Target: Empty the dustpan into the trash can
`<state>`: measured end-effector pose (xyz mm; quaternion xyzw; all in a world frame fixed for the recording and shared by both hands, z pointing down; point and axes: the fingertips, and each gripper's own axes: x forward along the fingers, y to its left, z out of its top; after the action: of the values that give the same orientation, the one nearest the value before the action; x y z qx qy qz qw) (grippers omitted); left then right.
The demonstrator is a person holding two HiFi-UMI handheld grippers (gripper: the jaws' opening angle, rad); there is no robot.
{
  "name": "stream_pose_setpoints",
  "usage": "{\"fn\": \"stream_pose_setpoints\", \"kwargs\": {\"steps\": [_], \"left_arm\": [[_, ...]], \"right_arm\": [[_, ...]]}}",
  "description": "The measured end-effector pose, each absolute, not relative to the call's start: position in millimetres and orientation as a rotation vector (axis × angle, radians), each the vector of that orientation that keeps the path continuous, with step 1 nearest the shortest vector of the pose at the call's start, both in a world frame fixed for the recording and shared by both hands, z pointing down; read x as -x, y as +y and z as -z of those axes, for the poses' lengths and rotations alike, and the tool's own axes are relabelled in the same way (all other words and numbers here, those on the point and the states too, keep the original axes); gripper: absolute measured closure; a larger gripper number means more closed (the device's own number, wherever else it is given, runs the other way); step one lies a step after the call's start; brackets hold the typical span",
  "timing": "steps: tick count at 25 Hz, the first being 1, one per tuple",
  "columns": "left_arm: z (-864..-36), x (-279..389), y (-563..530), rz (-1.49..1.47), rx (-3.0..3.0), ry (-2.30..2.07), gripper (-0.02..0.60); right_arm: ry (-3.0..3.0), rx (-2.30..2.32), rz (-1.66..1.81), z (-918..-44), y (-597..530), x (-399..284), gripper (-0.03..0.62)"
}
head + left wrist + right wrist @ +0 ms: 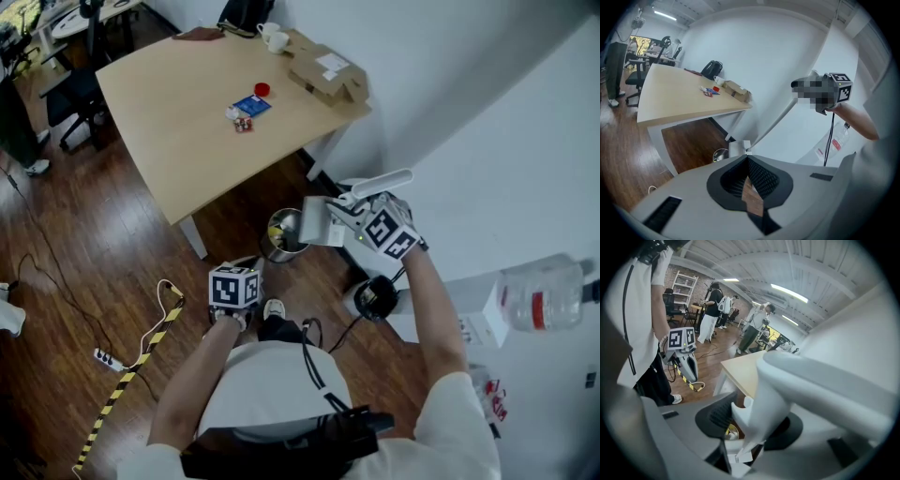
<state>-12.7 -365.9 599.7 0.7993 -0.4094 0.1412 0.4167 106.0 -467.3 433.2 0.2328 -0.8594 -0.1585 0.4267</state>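
Wood surface (pixel 178 131): carries a cardboard box (pixel 326 75), two white cups (pixel 274 37) and a red cap (pixel 262 90); its corner and leg stand just beside the trash can (pixel 273 249).
Floor (pixel 75 262): a yellow-black striped cord (pixel 141 352) and a power strip (pixel 105 358) lie left of the person's feet.
Writing: the water bottle (pixel 544 295) has a red label, too small to read.
Dustpan (pixel 322 223): in the air, over the trash can's right rim.
Right gripper (pixel 752 423): arm stretched forward, jaws clamped on the dustpan's white handle.
Left gripper (pixel 747 160): low by the body, angled down, jaws together, empty.
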Motion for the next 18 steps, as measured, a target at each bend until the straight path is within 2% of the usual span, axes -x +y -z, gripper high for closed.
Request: {"fn": "stream_pose_setpoints", "kwargs": {"steps": [18], "left_arm": [[-599, 6, -317, -0.374, -2.080, -0.865, 0.592]], "right_arm": [[-2.151, -0.863, 0.230, -353, -398, -136, 0.414]]}}
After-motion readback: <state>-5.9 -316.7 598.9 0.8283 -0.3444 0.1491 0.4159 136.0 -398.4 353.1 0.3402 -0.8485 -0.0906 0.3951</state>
